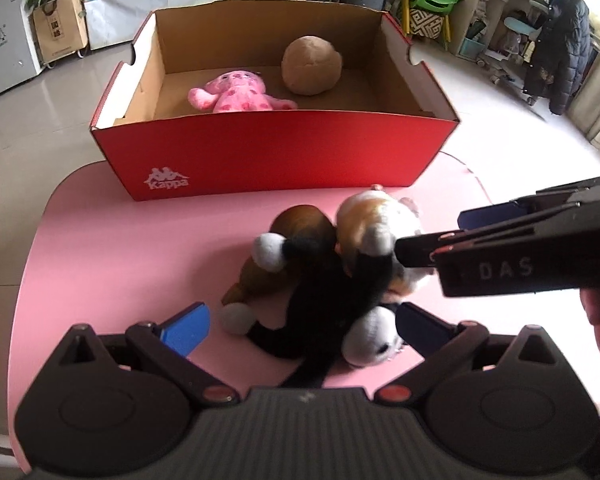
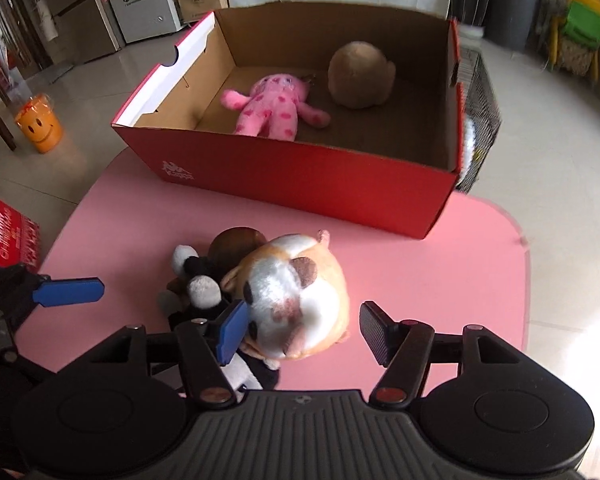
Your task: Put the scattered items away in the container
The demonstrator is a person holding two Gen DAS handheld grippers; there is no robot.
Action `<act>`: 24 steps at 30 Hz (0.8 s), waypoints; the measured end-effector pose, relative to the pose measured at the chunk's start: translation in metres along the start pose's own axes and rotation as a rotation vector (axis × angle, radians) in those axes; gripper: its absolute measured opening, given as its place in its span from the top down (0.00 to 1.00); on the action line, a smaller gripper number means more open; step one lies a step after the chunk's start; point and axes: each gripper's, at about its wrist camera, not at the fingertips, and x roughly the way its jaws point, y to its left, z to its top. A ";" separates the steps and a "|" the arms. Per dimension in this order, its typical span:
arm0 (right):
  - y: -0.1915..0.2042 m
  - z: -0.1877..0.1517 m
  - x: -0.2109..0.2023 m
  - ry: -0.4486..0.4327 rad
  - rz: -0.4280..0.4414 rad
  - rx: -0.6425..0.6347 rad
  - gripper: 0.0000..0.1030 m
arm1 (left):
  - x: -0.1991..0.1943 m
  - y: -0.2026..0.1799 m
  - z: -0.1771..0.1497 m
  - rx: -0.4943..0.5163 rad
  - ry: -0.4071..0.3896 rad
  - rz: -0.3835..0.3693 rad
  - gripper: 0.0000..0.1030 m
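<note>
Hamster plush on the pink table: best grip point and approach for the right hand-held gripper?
Grip the hamster plush across its round body, coming from above and the near side. It lies between the open fingers of the right hand-held gripper, and its right flank is clear. Its left flank presses against the black-and-white plush, so the left blue pad must wedge between them or both may lift.

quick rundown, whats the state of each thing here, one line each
red box: open, upright on the pink table
pink plush: lying inside the box
brown ball plush: inside the box
hamster plush: on the table, between the right hand-held gripper's open fingers
black-and-white plush: on the table, between the left hand-held gripper's open fingers
brown plush: on the table, in the pile
</note>
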 end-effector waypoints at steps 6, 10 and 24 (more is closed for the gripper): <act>0.004 0.006 0.017 0.018 0.007 0.005 0.34 | 0.010 0.016 0.001 -0.086 0.007 -0.006 0.00; 0.003 0.008 0.020 0.019 0.024 0.024 0.32 | 0.013 0.015 0.006 -0.085 0.003 -0.001 0.00; -0.004 0.018 -0.009 -0.108 0.135 0.103 0.32 | -0.004 0.031 0.012 -0.104 -0.081 0.065 0.00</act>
